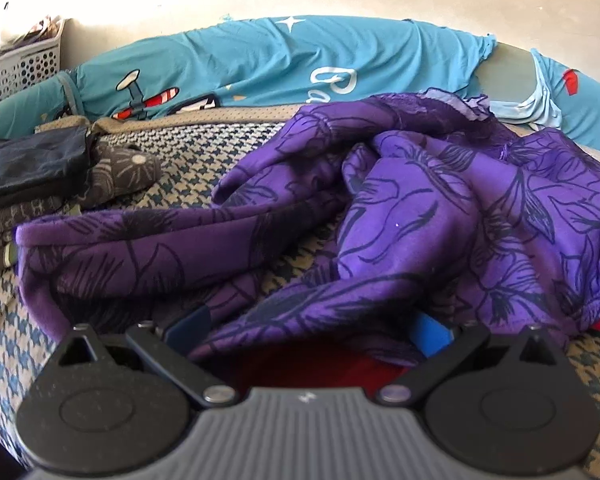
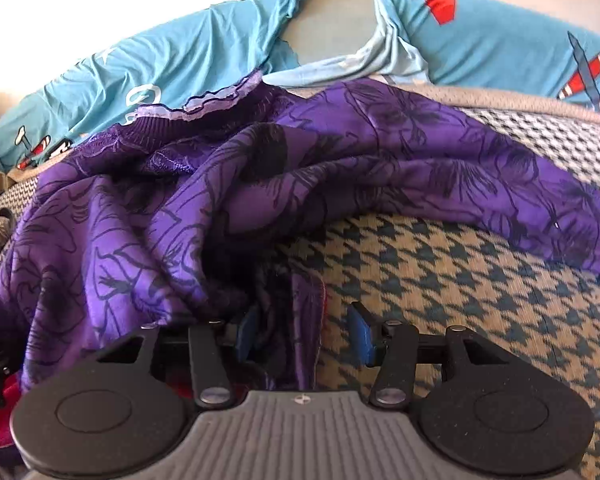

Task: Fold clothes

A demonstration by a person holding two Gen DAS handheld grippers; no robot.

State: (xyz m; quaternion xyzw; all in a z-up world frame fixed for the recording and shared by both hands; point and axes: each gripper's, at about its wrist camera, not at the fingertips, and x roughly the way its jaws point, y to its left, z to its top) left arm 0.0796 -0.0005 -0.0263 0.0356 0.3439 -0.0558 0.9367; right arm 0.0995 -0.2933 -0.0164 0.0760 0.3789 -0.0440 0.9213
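both tools sit open in the purple garment [image 1: 400, 216], seemingly gripping none of it.

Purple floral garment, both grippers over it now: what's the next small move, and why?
Probably close the right gripper on the fold of the purple floral garment hanging between its blue pads. The pads stand apart, and the cloth lies crumpled on the houndstooth cover, so nothing can be spread yet.

Crumpled purple floral garment [image 1: 380, 208] on houndstooth bedcover [image 1: 204, 156], left gripper [image 1: 308, 328] spread wide under its folds, blue printed pillow [image 1: 260, 60] behind, folded dark clothes [image 1: 32, 176] at left.
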